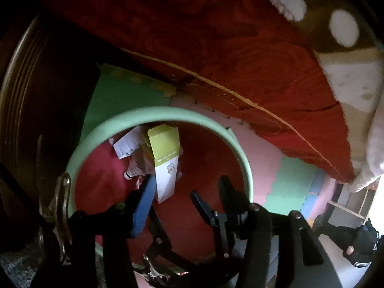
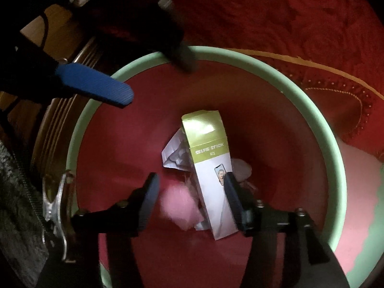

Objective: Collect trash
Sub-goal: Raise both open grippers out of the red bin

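A bin with a pale green rim [image 1: 168, 111] [image 2: 264, 62] and a red inside stands below both grippers. In it lie a green-and-white selfie stick box [image 1: 165, 165] [image 2: 211, 168], crumpled white paper [image 1: 126, 144] [image 2: 172, 156] and a blurred pink wad [image 2: 177, 208]. My left gripper [image 1: 186, 182] hangs open over the bin, the box just right of its blue-padded finger [image 1: 141, 206]. In the right wrist view the left gripper [image 2: 158, 82] shows at the upper left. My right gripper [image 2: 190, 177] is open inside the rim; the box and the pink wad show between its fingers, unpressed.
A metal clip [image 1: 60, 206] [image 2: 55, 206] sits on the bin's left rim. A red bedcover with gold trim [image 1: 216, 48] [image 2: 312, 36] hangs behind the bin. Green and pink foam mats [image 1: 288, 182] cover the floor. Dark wooden furniture [image 1: 36, 96] stands left; a person in dark clothes [image 1: 357, 244] is far right.
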{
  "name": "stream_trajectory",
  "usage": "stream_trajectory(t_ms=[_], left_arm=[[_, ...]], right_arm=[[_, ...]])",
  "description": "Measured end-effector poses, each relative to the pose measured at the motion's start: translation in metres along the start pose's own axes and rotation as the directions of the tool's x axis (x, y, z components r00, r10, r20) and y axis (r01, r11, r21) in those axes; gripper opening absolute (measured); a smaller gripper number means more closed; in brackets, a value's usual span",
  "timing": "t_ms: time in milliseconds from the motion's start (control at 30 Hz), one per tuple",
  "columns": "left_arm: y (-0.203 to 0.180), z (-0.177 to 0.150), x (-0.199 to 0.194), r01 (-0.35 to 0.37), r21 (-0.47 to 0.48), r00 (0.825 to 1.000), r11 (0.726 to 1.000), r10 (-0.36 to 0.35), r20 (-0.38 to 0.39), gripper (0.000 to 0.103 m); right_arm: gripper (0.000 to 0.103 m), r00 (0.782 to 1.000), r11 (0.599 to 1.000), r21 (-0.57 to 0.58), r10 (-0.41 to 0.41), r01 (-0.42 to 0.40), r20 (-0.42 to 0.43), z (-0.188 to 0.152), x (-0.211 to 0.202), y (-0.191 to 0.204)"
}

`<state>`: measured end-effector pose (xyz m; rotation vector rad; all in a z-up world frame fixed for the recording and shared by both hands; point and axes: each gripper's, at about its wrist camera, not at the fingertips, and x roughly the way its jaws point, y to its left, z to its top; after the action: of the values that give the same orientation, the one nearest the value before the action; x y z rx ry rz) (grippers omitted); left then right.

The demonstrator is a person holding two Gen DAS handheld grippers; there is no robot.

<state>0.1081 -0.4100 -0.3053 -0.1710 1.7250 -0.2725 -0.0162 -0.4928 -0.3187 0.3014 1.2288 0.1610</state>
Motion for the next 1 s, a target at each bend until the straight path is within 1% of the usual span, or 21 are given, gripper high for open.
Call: stream_trajectory(t_ms=[67,200,300,433,600,767,900,1000], left_arm=[[0.002,-0.001,-0.002,0.01,-0.004,1.0,1.0,-0.01,0.0,0.059],[0.007,-0.002,-0.003,0.044,-0.02,0.999,0.999,-0.045,-0.003,0.059],[0.011,-0.002,-0.005,0.066,-0.028,0.998,0.997,-0.066,0.002,0.059],[0.012,-0.007,-0.01,0.071,-0.019,0.997,0.997,-0.071,0.014,0.059],[0.006,-0.016,-0.019,0.051,0.037,0.997,0.998,-0.053,0.051,0.059],[-0.001,-0.025,-0.028,0.051,0.088,0.995,0.995,-0.058,0.081,0.059],[-0.005,-0.031,-0.04,0.022,0.115,0.99,0.993,-0.037,0.135,0.059],[-0.007,-0.033,-0.047,0.034,0.135,0.987,0.99,-0.055,0.153,0.059]], right_arm=[[0.064,1.0,1.0,-0.007,-0.002,0.002,0.008,0.001,-0.003,0.002],[0.064,0.999,1.0,0.011,0.021,-0.021,0.028,0.002,-0.01,-0.001],[0.064,0.998,0.999,0.025,0.034,-0.035,0.043,-0.004,-0.018,-0.002],[0.064,0.997,0.998,0.039,0.043,-0.045,0.057,-0.004,-0.023,-0.004],[0.064,0.996,0.998,0.048,0.041,-0.045,0.077,-0.009,-0.034,-0.001],[0.065,0.995,0.997,0.067,0.033,-0.04,0.096,-0.013,-0.047,-0.005],[0.065,0.993,0.994,0.098,0.031,-0.042,0.11,-0.016,-0.057,-0.01],[0.065,0.992,0.994,0.108,0.021,-0.034,0.122,-0.016,-0.066,-0.012]])
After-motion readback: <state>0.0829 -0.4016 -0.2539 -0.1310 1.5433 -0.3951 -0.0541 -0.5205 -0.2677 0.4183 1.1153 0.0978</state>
